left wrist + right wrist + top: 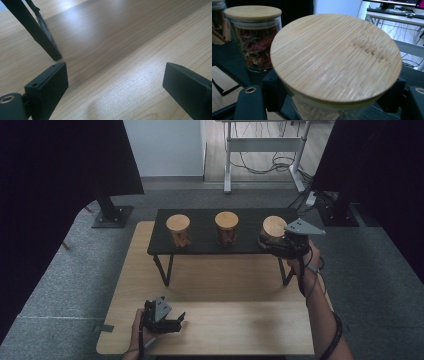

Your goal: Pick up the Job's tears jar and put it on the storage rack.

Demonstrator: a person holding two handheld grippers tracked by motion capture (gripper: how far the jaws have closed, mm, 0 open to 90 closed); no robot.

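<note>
Right gripper raised to the black shelf, forearm stretched forward, jaws clamped either side of the right-hand jar under its wooden lid, left gripper low over the wooden table, jaws spread wide, holding nothing, wrist bent inward

1. Grey carpet floor all around the light wooden table.
2. Black low shelf with thin black legs stands on the table.
3. Black curtains hang left and right; black stand base on the carpet.
4. White wall behind, wood floor beyond it.
5. White desk frame with loose cables under it.
</note>
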